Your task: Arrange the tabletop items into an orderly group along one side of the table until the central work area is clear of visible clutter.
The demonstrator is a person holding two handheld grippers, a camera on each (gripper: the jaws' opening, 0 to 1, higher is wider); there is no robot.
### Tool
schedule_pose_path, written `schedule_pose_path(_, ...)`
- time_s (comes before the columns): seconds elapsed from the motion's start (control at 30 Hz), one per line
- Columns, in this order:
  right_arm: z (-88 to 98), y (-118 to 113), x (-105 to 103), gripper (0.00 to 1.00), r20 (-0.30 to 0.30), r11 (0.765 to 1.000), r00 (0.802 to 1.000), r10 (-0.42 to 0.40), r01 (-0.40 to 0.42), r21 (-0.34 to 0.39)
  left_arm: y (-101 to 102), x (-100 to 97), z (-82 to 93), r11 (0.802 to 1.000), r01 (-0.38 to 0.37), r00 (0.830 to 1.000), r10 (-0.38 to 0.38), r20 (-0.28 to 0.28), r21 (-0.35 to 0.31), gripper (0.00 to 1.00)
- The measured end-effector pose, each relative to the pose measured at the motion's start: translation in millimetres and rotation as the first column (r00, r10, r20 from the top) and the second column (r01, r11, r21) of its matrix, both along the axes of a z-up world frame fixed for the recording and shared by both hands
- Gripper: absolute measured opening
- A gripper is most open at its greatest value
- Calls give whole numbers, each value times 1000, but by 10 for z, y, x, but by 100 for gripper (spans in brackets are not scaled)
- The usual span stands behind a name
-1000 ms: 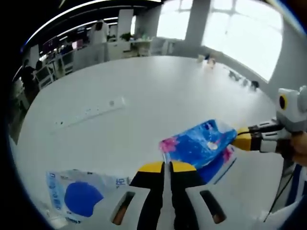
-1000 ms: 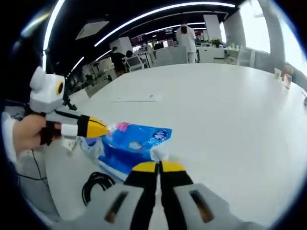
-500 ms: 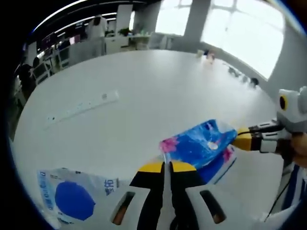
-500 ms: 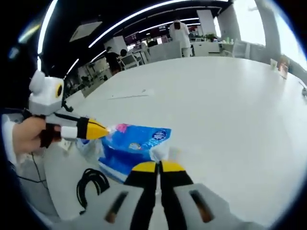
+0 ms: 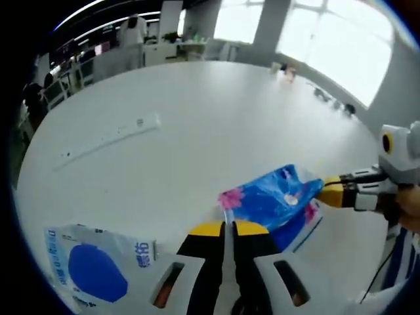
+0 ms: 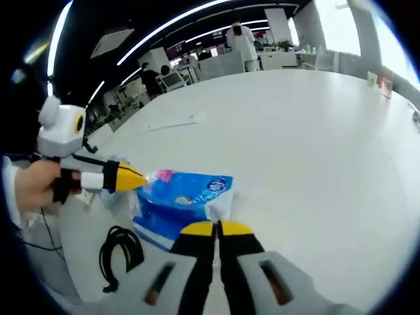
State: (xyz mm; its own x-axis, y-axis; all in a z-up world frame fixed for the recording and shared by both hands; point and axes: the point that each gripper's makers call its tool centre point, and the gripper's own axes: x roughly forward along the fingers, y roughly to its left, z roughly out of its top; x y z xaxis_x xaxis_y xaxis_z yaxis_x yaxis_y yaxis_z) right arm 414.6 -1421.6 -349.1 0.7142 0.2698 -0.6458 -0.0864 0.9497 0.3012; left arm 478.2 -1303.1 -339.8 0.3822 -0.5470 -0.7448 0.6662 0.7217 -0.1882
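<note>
— Right now, where is the blue floral packet point(image 5: 272, 197)?

— Strung between your two claws, above the near edge of the white surface point(image 5: 197, 125). Your left claw point(image 5: 224, 228) is pinched on one end of it, jaws together on a fold of wrapper; in the right gripper view that same claw reaches in from the left, yellow tips on the pink-flowered corner. Your right claw point(image 6: 212, 228) is clamped on the crimped seal at the other end.

— How will it handle?

— Judging by how the film creases and sags between the grips, it is light, soft and slack: likely a plastic-wrapped pack with some give inside. The glossy film looks slippery, so a hold on a thin edge could slide or tear the seal if you pull the ends apart.

— Where should you take hold, then?

— Stay on the sealed end flaps, where the film is doubled, and move both hands together so the packet hangs without being stretched.

— What else lies about?

— A white pouch with a blue disc point(image 5: 95, 272) sits near your left claw, a long white power strip point(image 5: 108, 136) lies farther out towards the middle, and a coiled black cable point(image 6: 118, 252) rests at the surface's edge just beside the packet in the right gripper view.
</note>
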Motion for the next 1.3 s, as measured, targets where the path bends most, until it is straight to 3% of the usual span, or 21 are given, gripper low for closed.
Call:
schedule_pose_path(0.57,-105,31,-23,0,-9,1000,1000,-1,2,13,27,-5,-167,999,15,1000,-15,-11,44,0)
schedule_pose_path(1.3,-200,38,-43,2,-28,999,1000,-14,14,28,14,-29,-277,999,10,1000,-9,-24,46,3)
